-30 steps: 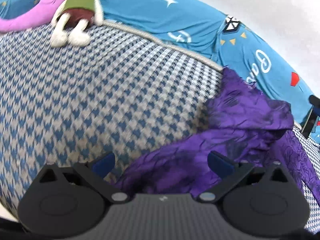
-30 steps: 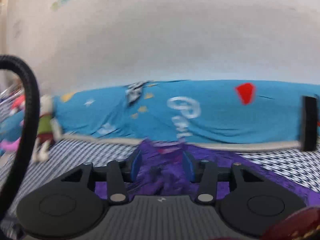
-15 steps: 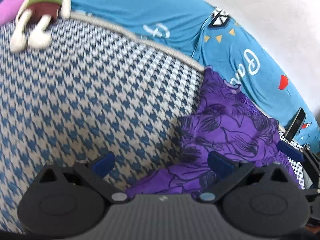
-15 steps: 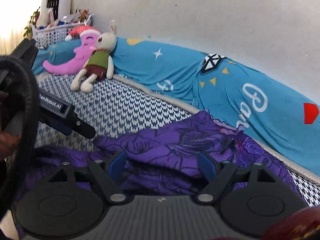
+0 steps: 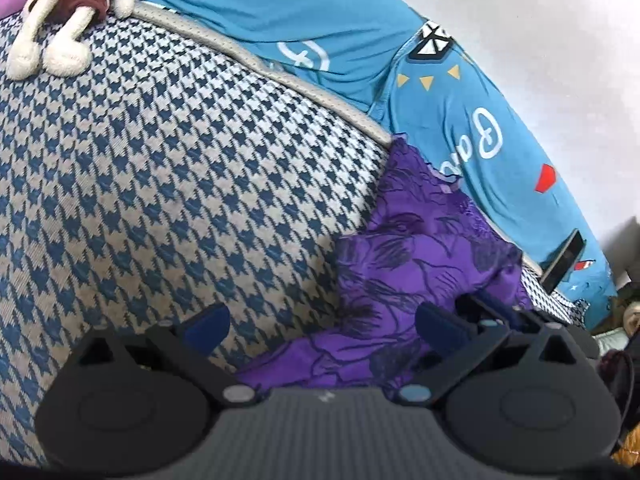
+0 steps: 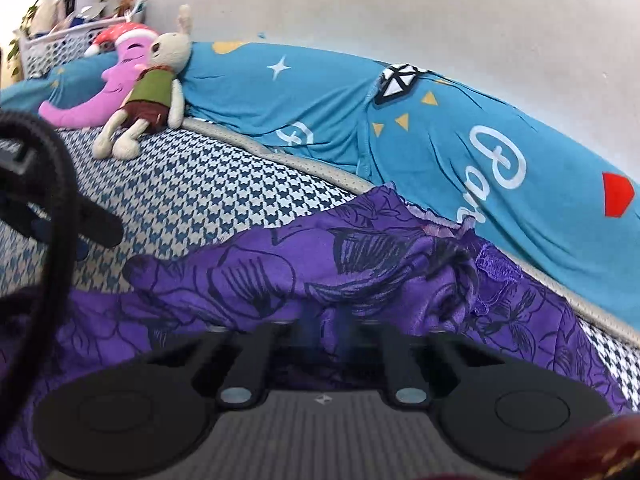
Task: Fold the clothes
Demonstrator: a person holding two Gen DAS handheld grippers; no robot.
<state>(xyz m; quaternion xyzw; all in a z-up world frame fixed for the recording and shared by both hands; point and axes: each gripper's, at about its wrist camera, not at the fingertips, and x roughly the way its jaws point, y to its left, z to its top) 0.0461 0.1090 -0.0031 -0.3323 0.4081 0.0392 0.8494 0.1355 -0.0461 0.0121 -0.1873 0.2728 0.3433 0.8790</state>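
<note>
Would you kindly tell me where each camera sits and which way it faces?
Left wrist: on the left gripper, open, looking across the blue houndstooth bedcover at the purple floral garment; the right gripper's tip shows.
Right wrist: on the right gripper, shut on the garment, facing the white wall.
Both share the garment, the blue printed quilt and the cream plush rabbit.

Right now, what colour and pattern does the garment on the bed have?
The garment is purple with dark line-drawn flowers, clearest in the right wrist view.
</note>
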